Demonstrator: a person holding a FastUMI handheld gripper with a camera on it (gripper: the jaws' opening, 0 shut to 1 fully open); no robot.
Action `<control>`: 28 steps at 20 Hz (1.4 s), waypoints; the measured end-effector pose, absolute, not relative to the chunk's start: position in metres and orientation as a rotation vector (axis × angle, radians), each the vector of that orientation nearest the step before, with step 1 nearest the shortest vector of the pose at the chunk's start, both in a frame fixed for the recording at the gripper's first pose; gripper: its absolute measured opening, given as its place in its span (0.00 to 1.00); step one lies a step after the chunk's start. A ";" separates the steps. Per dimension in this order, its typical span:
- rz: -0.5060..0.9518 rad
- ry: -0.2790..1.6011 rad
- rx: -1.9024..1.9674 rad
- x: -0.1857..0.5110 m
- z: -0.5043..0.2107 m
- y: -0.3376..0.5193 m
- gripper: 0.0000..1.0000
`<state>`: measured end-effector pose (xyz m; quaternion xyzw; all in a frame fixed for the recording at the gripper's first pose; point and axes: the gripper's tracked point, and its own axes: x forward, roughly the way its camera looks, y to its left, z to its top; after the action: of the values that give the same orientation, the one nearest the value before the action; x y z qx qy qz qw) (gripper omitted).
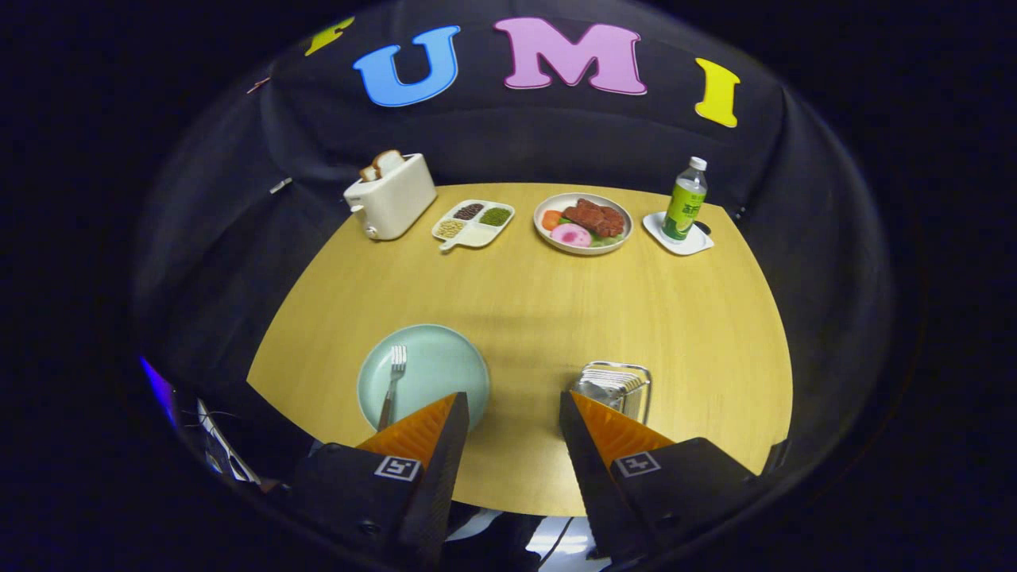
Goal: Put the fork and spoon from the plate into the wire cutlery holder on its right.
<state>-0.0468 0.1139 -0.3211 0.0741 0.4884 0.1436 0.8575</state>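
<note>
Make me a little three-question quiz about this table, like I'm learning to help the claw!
1. True or false: the fork lies on the pale green plate.
2. What sticks out of the toaster? A) bread B) a spoon C) a bottle
3. Fill in: the claw is ____ and holds nothing.

Key: 1 true. 2 A. 3 open; the wire cutlery holder sits by its right finger.

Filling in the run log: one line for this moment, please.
gripper: open, holding nothing | fork: on plate | spoon: cannot tell | wire cutlery holder: right of plate
</note>
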 end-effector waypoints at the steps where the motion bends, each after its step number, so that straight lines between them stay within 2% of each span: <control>1: 0.330 1.029 0.158 -0.051 -0.322 0.132 0.73; 7: 0.445 1.120 0.121 -0.072 -0.369 0.224 0.73; 19: 0.443 1.278 0.024 -0.091 -0.449 0.287 0.70; 23: 0.423 1.324 -0.027 -0.092 -0.469 0.286 0.61; 24: 0.420 1.340 -0.028 -0.093 -0.473 0.288 0.55; 25: 0.415 1.355 -0.031 -0.094 -0.476 0.287 0.48; 27: 0.415 1.355 -0.035 -0.094 -0.480 0.286 0.23; 28: 0.423 1.368 -0.043 -0.093 -0.475 0.284 0.15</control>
<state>-0.0931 0.2841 -0.4752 -0.0199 0.6269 0.1939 0.7543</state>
